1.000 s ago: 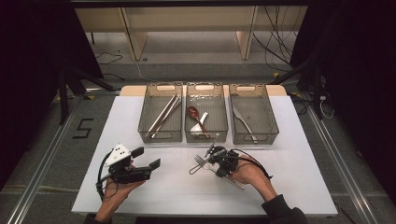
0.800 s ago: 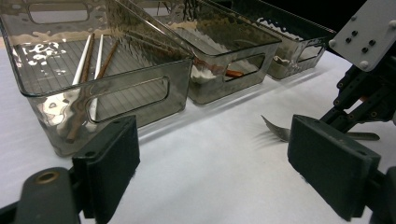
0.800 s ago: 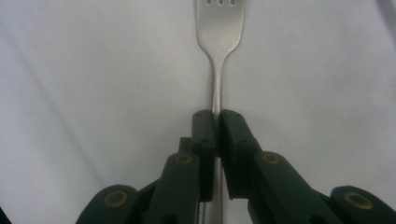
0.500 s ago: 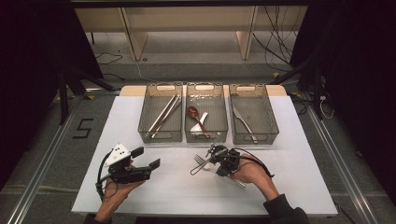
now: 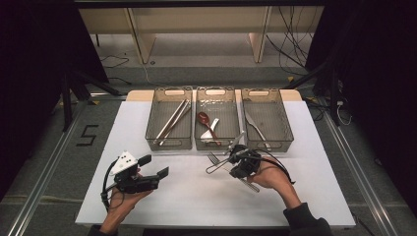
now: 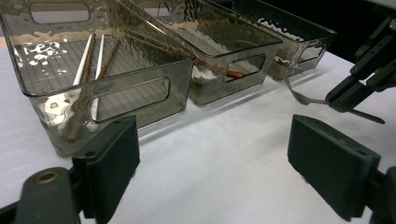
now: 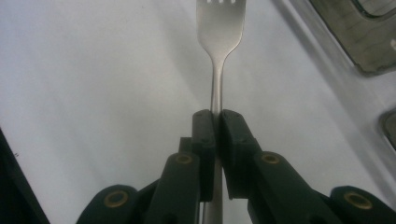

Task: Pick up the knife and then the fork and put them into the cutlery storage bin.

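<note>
On the white table (image 5: 187,196), three clear smoke-tinted bins are set side by side along the far edge: the left bin (image 5: 169,125) with chopsticks (image 5: 172,120) in it, the middle bin (image 5: 216,125) with a red spoon (image 5: 203,118) and a white one, the right bin (image 5: 268,123) with a knife (image 5: 255,128). The table is ringed by grey floor, where a black figure five is marked near the left edge, and by dark drapes; pale wooden furniture legs and loose cables are seen beyond the far edge. The middle bin's contents are blurred by its rippled wall in the left gripper view, and the fork's tips are cut off by the top of the right gripper view. The fork (image 7: 218,28) is clamped by its neck between the tightly closed jaws of the right gripper (image 7: 216,123), in front of the middle and right bins; in the high view it is seen held just above the table, tines toward the left edge, handle trailing back under the hand. The left gripper (image 5: 157,169) is held near the front left corner, cradled from below in an upturned hand, its jaws spread wide with nothing between them, pointed toward the bins.
</note>
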`<move>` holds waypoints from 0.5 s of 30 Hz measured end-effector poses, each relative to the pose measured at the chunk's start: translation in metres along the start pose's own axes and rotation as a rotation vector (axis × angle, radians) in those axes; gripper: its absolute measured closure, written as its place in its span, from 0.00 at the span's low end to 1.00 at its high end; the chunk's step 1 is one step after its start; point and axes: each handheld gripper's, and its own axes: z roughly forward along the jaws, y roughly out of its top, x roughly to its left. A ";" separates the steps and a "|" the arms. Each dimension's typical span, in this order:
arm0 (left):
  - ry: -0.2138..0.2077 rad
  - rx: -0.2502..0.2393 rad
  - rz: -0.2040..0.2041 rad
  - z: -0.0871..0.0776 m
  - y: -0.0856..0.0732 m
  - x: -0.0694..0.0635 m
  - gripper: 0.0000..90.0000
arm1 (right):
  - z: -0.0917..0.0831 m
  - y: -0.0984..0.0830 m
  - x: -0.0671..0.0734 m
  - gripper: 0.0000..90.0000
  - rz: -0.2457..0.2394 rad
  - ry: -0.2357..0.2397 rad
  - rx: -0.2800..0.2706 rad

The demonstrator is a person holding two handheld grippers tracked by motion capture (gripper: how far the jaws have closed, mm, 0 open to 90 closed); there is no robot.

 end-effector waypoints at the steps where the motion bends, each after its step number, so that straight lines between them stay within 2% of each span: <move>1: 0.000 0.000 0.000 0.000 0.000 0.000 0.18 | -0.002 0.000 -0.001 0.95 0.003 0.002 -0.006; 9: 0.002 0.000 0.001 0.000 0.000 0.000 0.18 | -0.017 -0.004 -0.009 0.95 0.038 0.015 -0.079; 15: 0.003 -0.002 0.000 0.000 0.000 0.000 0.18 | -0.027 -0.008 -0.017 0.95 0.068 0.008 -0.122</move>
